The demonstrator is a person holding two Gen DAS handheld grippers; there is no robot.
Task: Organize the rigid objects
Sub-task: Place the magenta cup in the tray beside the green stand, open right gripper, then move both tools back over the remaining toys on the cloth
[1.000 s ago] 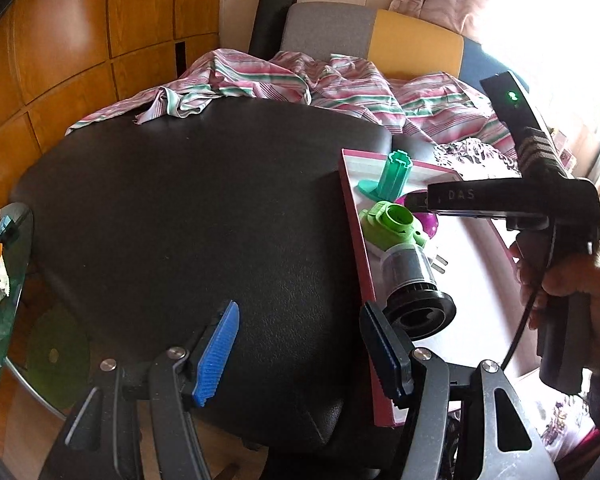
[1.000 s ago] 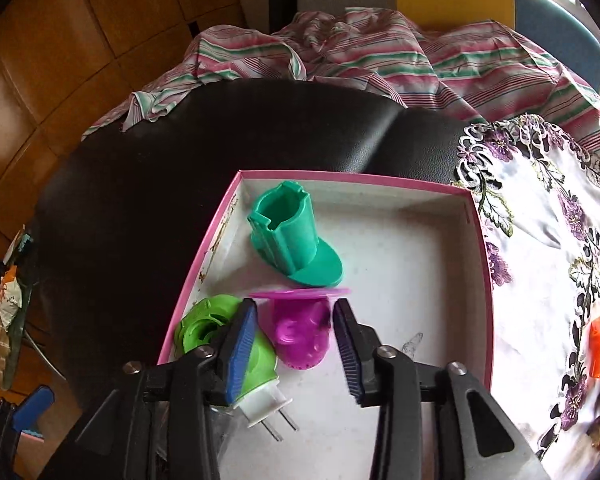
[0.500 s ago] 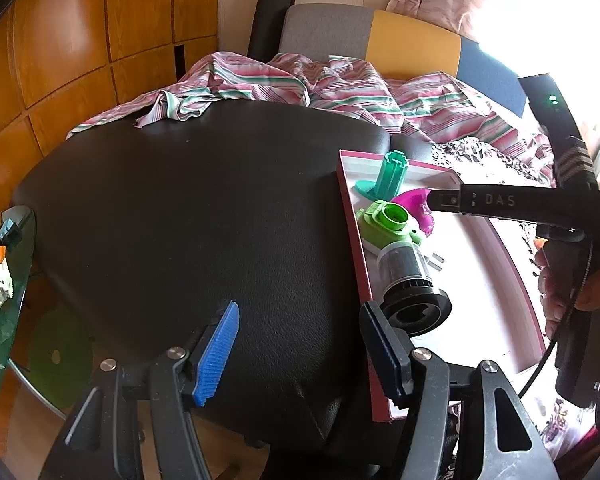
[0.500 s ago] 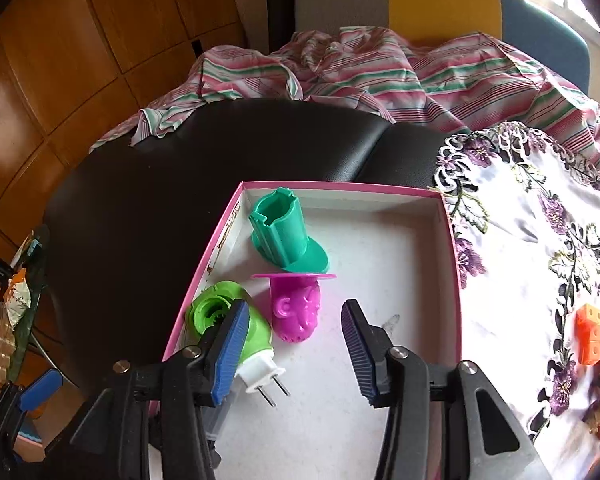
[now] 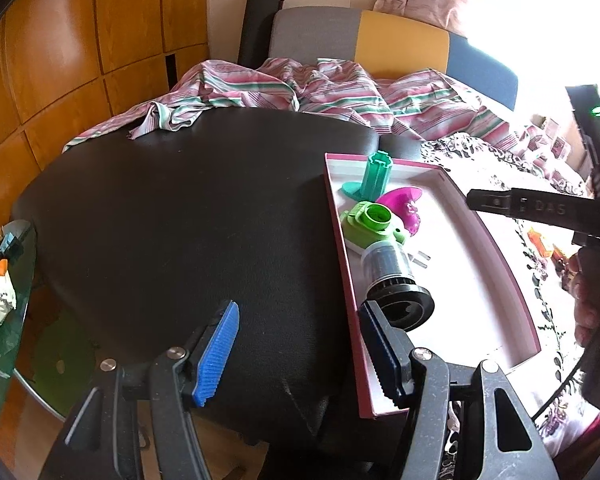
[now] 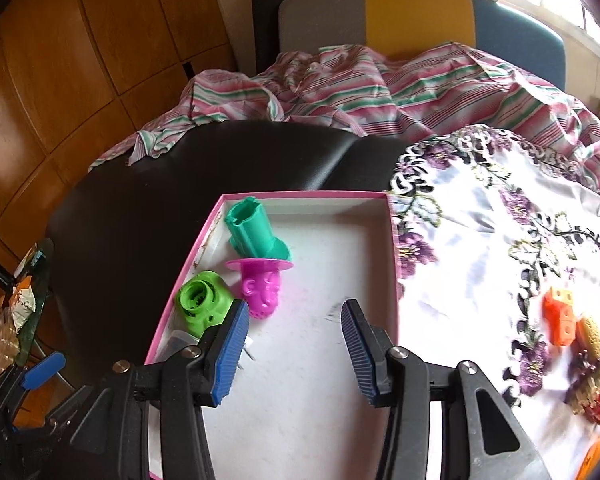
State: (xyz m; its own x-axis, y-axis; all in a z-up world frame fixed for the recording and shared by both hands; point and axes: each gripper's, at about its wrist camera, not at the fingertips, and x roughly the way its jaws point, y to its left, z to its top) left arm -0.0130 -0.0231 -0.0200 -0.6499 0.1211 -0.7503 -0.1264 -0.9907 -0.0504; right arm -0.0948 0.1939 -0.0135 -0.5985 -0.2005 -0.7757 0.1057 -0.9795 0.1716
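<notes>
Magenta plastic skull-faced cup [image 6: 260,286] sits upside down near the pink-rimmed white tray's [image 6: 300,196] left edge; the right gripper [image 6: 292,350], open and empty, could probably clip it. Left gripper [image 5: 300,356] is half-open, empty too.

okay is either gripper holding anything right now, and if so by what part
Nothing is held. The right gripper is open over the pink-rimmed box, with the magenta piece standing free ahead of it. The left gripper is open over the black cushion.
</notes>
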